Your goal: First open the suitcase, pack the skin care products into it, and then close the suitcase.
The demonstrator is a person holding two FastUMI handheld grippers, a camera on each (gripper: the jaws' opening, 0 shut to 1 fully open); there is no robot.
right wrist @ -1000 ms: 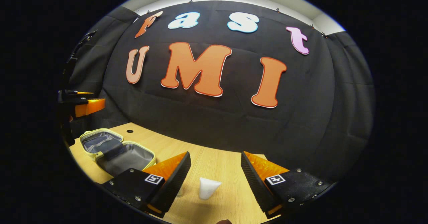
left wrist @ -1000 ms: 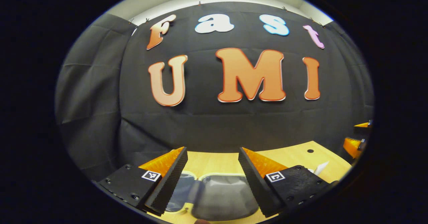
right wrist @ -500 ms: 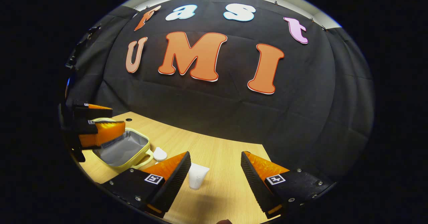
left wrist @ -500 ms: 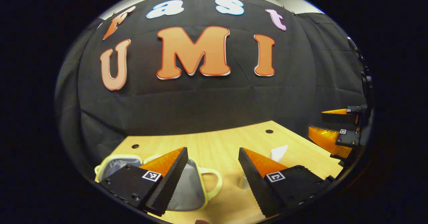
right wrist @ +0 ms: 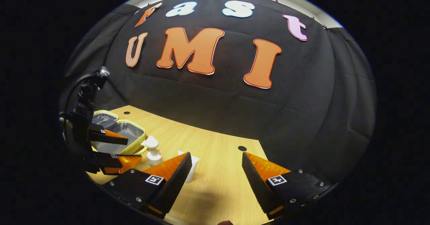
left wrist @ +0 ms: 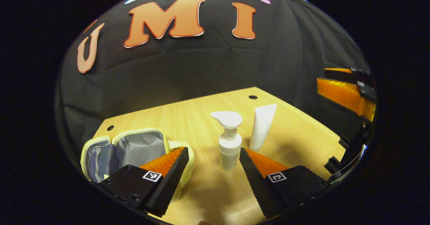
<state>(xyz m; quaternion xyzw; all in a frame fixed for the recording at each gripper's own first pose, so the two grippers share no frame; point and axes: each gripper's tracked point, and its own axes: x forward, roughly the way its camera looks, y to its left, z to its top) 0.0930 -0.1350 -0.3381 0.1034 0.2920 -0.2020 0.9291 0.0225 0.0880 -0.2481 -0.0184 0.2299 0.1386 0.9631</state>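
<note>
A: What is seen at the left, and why is it laid out so?

B: A small pale-yellow soft suitcase with a grey lining point(left wrist: 134, 147) is seen lying open flat on the light wooden table point(left wrist: 201, 110), both halves spread, presumably so that things can be dropped straight in. Just to its right a white plastic pump bottle point(left wrist: 229, 144) is stood upright, and beside that a white squeeze tube point(left wrist: 262, 126) is stood on its cap (neither has been packed yet).

A: And the left gripper point(left wrist: 214, 161)?

B: Its fingers are held spread wide, nothing being touched; the pump bottle is framed in the gap between them, a little ahead, so a grasp of it is judged to be the step in hand.

A: The right gripper point(right wrist: 216, 166)?

B: It is also held wide open and empty, above the table and right of the tube. In the right gripper view the suitcase point(right wrist: 129, 137), the pump bottle point(right wrist: 153, 151) and the tube point(right wrist: 192, 169) are seen to its left, with the left gripper point(right wrist: 116, 149) near the bottle.
</note>
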